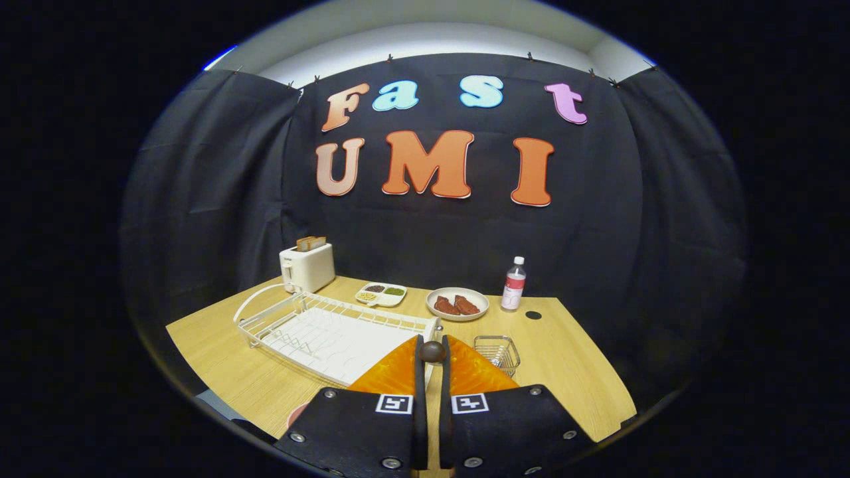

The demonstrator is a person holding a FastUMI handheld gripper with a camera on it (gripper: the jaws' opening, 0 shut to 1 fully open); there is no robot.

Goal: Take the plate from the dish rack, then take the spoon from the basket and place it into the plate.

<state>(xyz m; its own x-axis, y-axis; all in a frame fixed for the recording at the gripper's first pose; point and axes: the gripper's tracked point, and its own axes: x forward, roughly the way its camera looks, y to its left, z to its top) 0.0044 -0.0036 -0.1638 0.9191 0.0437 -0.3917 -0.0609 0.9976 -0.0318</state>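
My gripper point(431, 345) is clenched: the two fingers point(392, 375) stand almost together, and a small dark round knob point(431, 352) is pinched between their tips. It may be the end of the spoon, but I cannot tell from this angle.

The white wire dish rack point(332, 328) lies just ahead of the fingers towards the table's left side, on its white drain tray, with no plate in its slots. The small wire basket point(498, 350) sits just beside the right finger, near the middle of the wooden table point(571, 358). Something pale lies in it, too small to make out. A pinkish rounded edge point(297, 415) peeks out at the table's near edge, beside the gripper's body. I cannot say whether that is the plate.

At the far left corner stands a white toaster point(307, 267) with toast slices point(311, 243) in its slots. Along the far edge come a divided white dish point(381, 294) of three fillings, a round dish point(481, 307) with two reddish-brown pieces, and a clear bottle point(513, 284) with a red label whose writing is too small to read. A dark round spot point(532, 315) marks the tabletop near the bottle.

The only print I can make out is a pair of square black-and-white markers point(394, 403) on the gripper's body.
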